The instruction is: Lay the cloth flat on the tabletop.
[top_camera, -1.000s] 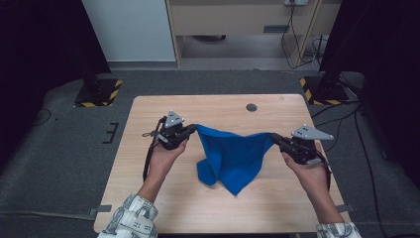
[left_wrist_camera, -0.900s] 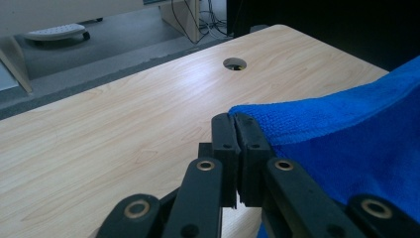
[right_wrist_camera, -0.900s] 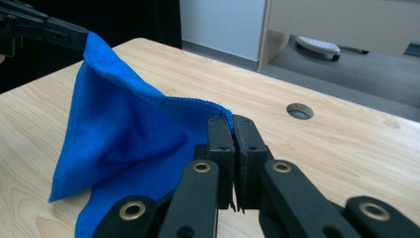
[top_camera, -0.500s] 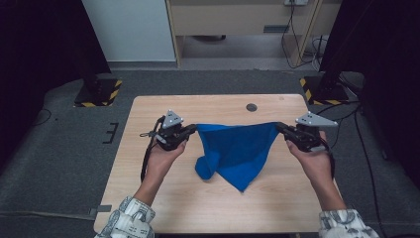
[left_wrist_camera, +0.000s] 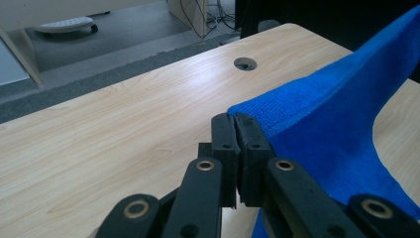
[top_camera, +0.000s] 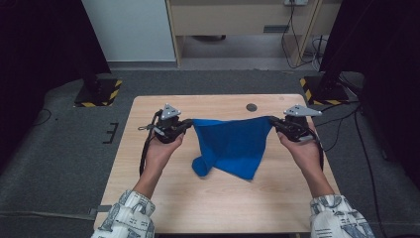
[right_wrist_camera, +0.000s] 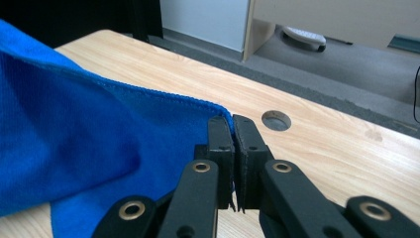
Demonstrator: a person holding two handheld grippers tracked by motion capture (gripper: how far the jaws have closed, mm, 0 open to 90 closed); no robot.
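Grey carpet surrounds a pale wooden surface (top_camera: 163, 198), with a light cabinet and dark curtains at the far side of the room. A small round hole (top_camera: 251, 107) sits in the surface toward its far edge, right of centre.

A blue cloth (top_camera: 233, 146) hangs stretched between the two tools above the middle of the surface. Its top edge runs almost straight from left to right, and the rest drapes down in a rough triangle whose lower folds rest on the wood nearer the person.

The left hand-held gripper (top_camera: 190, 123) has its jaws fully closed, pinching the cloth's left top corner; in the left gripper view (left_wrist_camera: 236, 121) the blue hem is caught at the jaw tips. The right hand-held gripper (top_camera: 271, 120) is likewise clamped tight on the right top corner, the hem pinched at the tips in the right gripper view (right_wrist_camera: 232, 124). Patterned sleeves (top_camera: 126, 215) show at the near edge.
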